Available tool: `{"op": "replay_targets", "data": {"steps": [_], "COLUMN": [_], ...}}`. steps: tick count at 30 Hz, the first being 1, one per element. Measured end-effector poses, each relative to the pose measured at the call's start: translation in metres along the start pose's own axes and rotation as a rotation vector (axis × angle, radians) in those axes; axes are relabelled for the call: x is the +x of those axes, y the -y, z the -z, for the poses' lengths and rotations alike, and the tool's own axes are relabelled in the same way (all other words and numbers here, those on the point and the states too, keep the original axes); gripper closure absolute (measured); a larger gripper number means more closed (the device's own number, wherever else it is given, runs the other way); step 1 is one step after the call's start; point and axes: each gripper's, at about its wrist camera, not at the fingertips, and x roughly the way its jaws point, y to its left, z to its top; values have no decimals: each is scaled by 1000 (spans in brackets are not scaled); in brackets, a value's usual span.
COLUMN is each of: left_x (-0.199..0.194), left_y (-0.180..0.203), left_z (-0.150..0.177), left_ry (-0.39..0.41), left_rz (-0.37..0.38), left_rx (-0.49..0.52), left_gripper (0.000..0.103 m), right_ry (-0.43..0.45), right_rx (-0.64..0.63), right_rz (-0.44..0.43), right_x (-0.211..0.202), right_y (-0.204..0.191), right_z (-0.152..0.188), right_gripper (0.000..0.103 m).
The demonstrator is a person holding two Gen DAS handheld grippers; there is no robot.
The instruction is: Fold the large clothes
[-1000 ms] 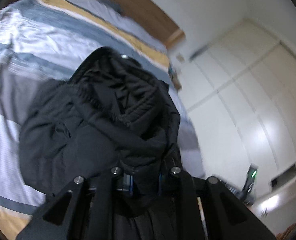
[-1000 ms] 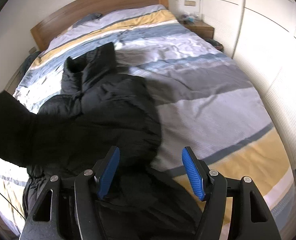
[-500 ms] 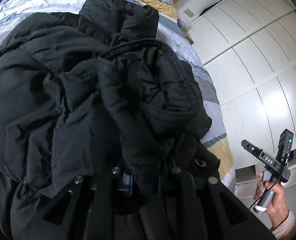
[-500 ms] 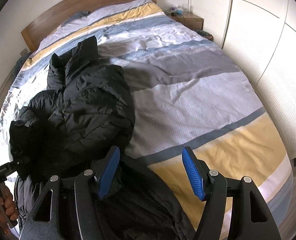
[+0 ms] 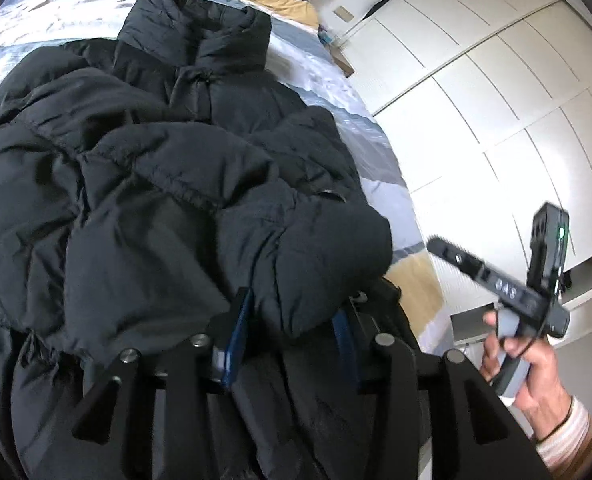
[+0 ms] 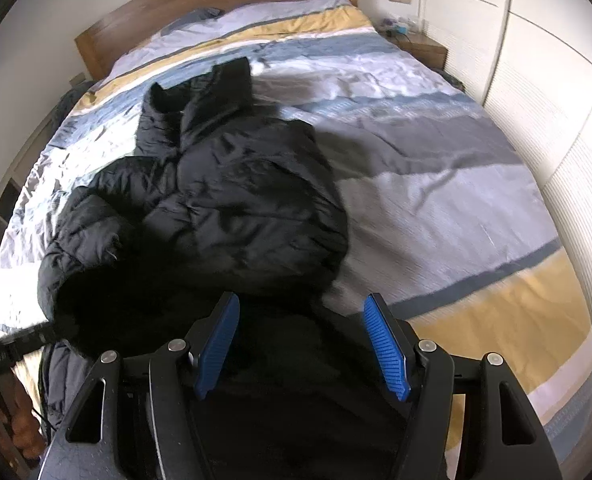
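The jacket [image 6: 232,208] is black puffy quilted cloth with a faint sheen, pretty crinkly all over, and the bed cover [image 6: 436,200] under it is soft matt woven cloth, wrinkled in spots. Headboard [image 6: 200,12] looks like smooth wood, wardrobe doors [image 5: 496,112] are smooth glossy white panels. The gripper frames are matt black plastic with shiny metal screws, and the right one's fingers [image 6: 384,344] have ribbed blue rubbery pads.

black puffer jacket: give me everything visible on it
The black puffer jacket is quilted, slightly shiny, nylon-like, and lies crumpled on the striped duvet, with its stand-up collar toward the headboard. A padded fold, apparently a sleeve, sits between the left tongs, whose pads are parted. The right tongs are open above its lower part.
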Motion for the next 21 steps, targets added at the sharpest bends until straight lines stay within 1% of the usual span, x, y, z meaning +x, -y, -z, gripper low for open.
{"op": "replay_targets", "data": {"steps": [3,6,8,9,11,12,13,16,18,21], "left_x": [-20,-57,-81,-91,-103,-104,-103,-88,-71,-43], "left_y": [-9,-25,-43,-53,-74,-86,-97,-125,-140,-160], "left_z": [1,-7,-20,-26,-37,-43,-47,-56,-55,-42], "left_ry": [15,81,129,149,171,177,177,165,157,149], "left_rz": [38,-4,-39,-69,-165,-209,-236,-283,-297,-299], "left_rx": [-28,-42,-57,-58,-49,-48,-50,-67,-82,-95], "left_gripper": [65,65,64,64,64,64,64,64,64,65], "right_ry": [16,36,48,51,46,42,30,-10,-46,-88], "right_rx": [-35,-111,-162,-189,-255,-274,-300,-367,-406,-489], "right_rz": [-23,-67,-118,-146,-210,-227,-255,-306,-311,-272], "right_x": [-6,-11,-13,-13,-6,-3,4,31,53,83], "right_y": [-23,-58,-86,-102,-139,-150,-166,-198,-208,-209], "right_z": [-11,-24,-32,-35,-39,-38,-37,-27,-19,-1], "right_gripper": [39,39,39,39,39,39,39,39,39,40]}}
